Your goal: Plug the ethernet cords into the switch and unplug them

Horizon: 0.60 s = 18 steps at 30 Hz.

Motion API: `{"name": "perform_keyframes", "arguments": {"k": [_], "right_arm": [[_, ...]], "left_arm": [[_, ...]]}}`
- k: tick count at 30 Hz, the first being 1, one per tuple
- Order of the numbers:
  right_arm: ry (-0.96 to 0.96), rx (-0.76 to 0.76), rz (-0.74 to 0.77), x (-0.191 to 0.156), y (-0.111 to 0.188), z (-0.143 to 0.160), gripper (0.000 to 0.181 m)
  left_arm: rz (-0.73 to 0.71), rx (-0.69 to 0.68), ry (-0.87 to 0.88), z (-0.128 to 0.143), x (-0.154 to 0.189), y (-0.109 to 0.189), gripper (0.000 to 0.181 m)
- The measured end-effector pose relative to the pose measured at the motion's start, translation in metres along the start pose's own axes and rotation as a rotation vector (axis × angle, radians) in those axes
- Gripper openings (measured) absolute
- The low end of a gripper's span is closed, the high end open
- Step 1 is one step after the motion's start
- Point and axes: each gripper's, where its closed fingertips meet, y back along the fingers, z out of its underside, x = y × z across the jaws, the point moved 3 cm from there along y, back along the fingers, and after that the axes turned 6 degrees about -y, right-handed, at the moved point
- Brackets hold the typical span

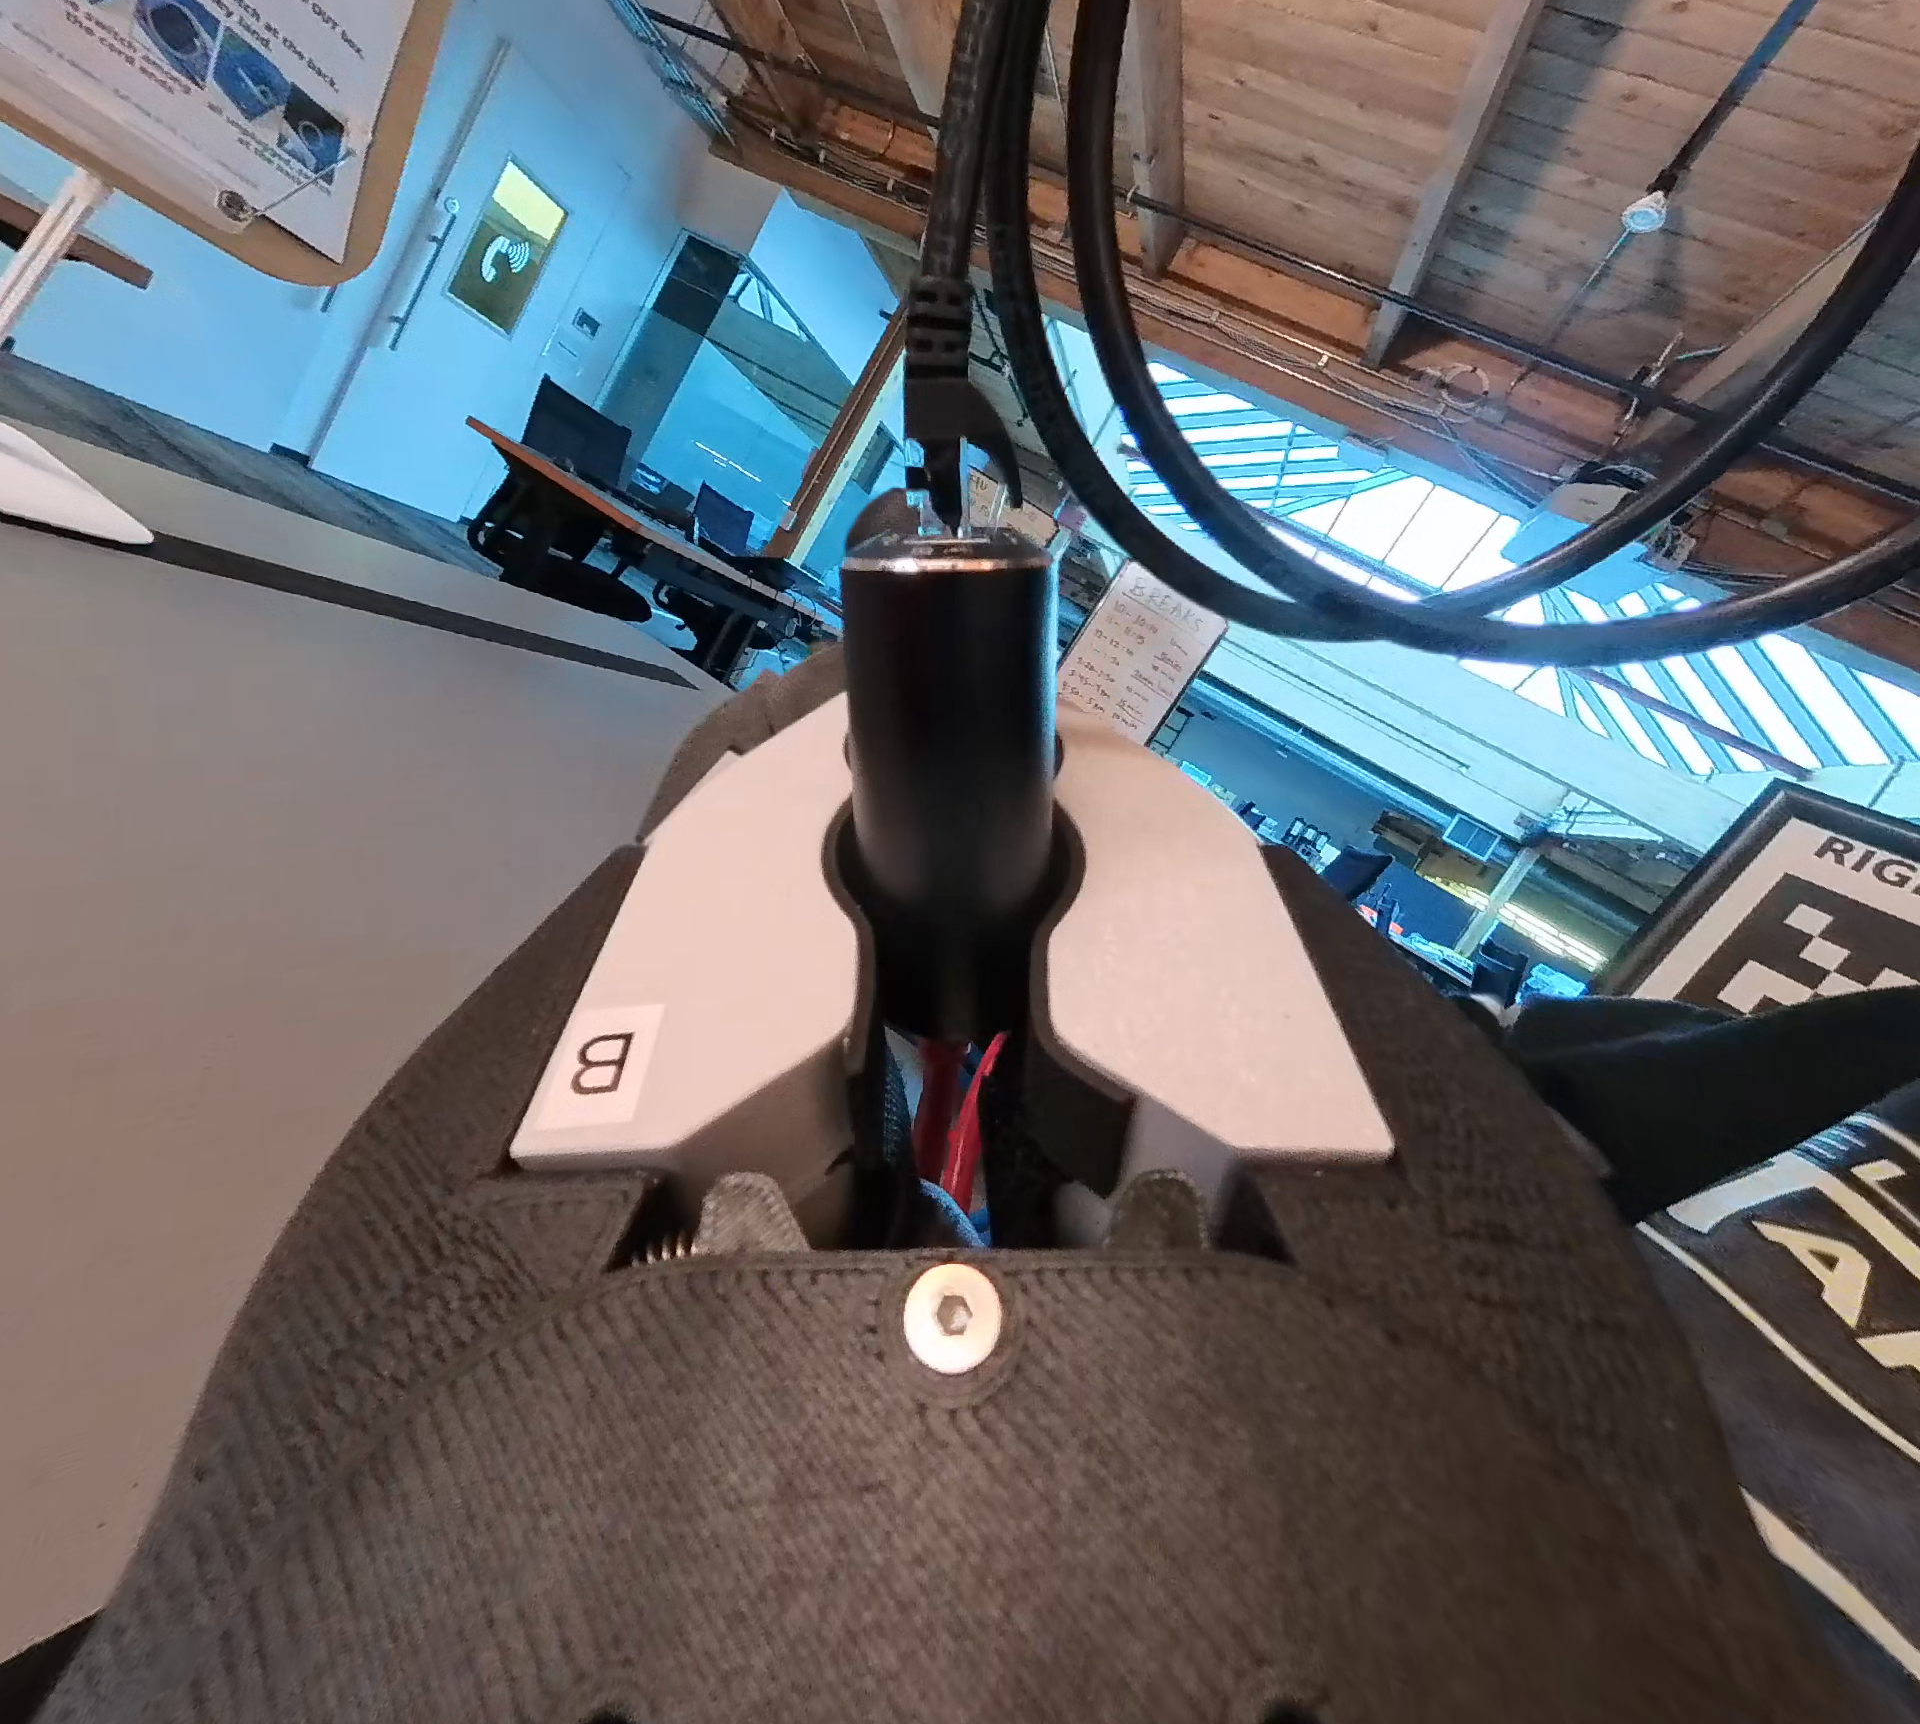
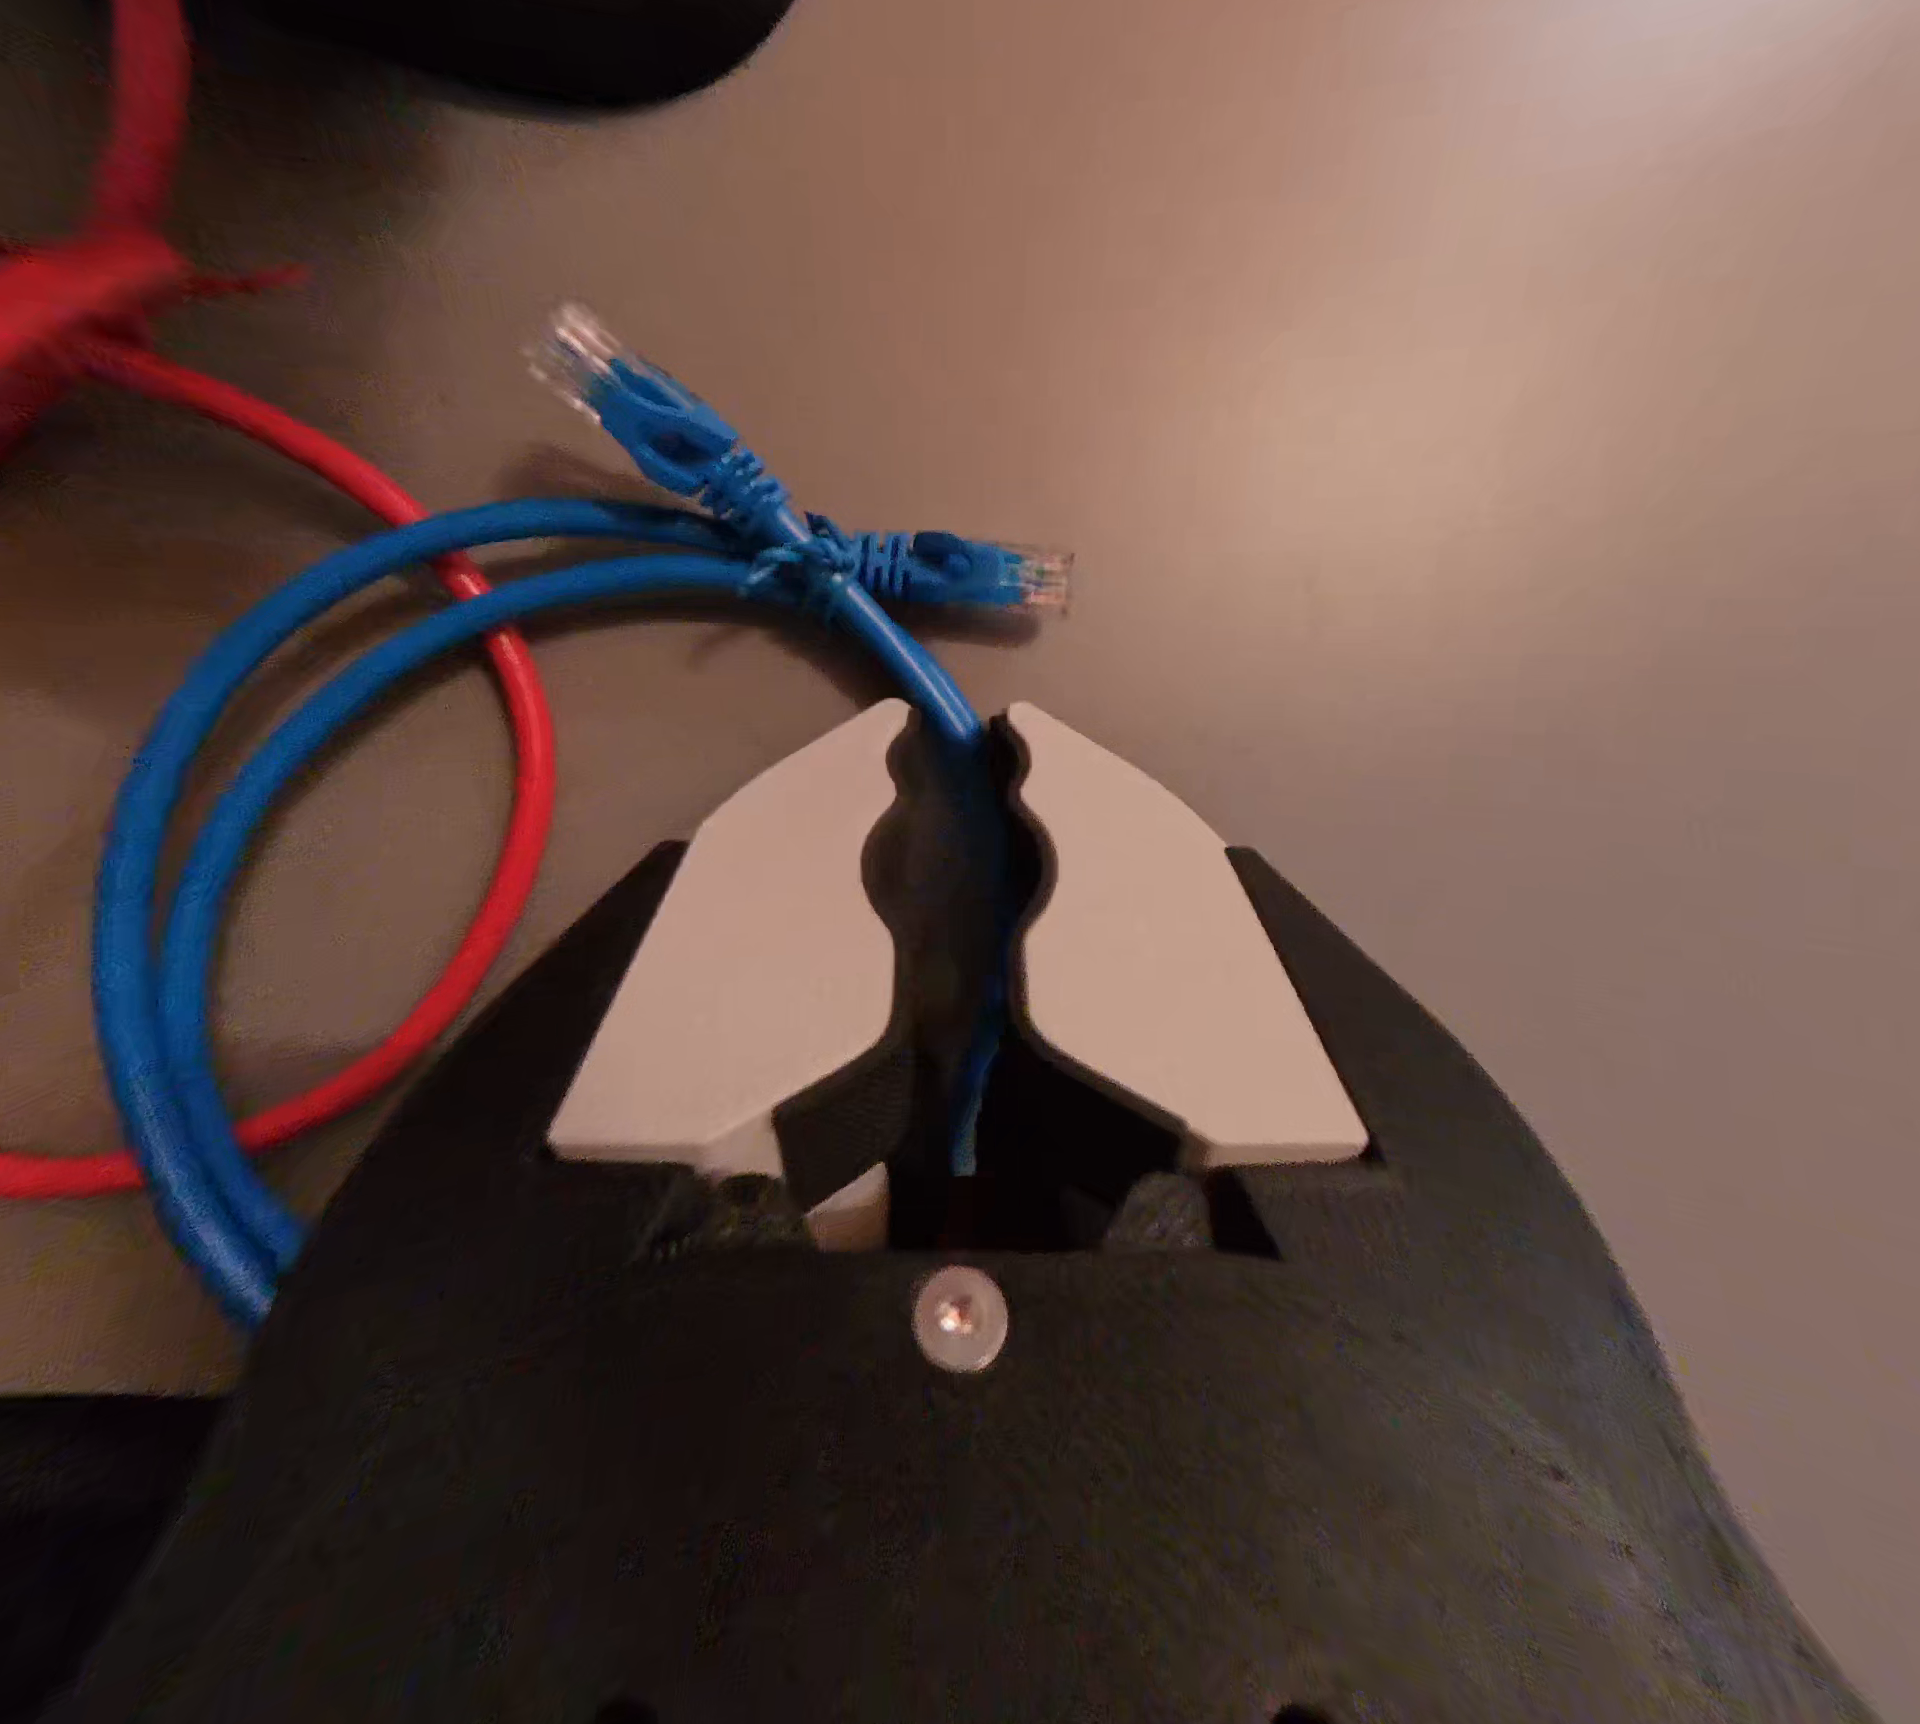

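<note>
Left wrist view: the left gripper (image 1: 951,885) has its fingers closed around the black switch (image 1: 948,718), held on end so its ports face up and away; a black ethernet cord (image 1: 940,334) is plugged in there.

Right wrist view: the right gripper (image 2: 951,739) pinches the blue ethernet cord (image 2: 312,614), coiled and tied, above the desk (image 2: 1455,427), likely for sorting, beside a red cord (image 2: 520,739).

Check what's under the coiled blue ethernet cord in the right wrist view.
The coiled blue ethernet cord lies across a red ethernet cord, on the grey tabletop. The right gripper is shut on it. The gripper's black body hides the coil's lower end.
</note>
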Motion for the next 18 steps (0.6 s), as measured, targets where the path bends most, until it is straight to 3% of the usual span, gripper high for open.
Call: {"name": "perform_keyframes", "arguments": {"k": [3,6,11,15,18], "right_arm": [[0.018,0.009,0.123,0.003,0.015,0.004,0.008],[-0.039,0.167,0.273,0.002,0.060,-0.005,0.005],[-0.131,0.397,0.718,-0.005,0.180,0.004,0.005],[-0.209,0.430,1.139,-0.037,0.288,0.046,0.005],[-0.290,0.401,1.401,-0.072,0.348,0.092,0.005]], "left_arm": [[-0.003,0.004,0.004,-0.001,-0.001,0.000,0.027],[-0.006,0.011,0.010,-0.001,-0.001,0.001,0.027],[-0.011,0.006,0.000,0.000,-0.001,0.000,0.026],[-0.015,0.002,0.000,0.000,-0.002,0.000,0.027],[-0.016,-0.003,-0.005,0.001,-0.002,-0.001,0.027]]}}
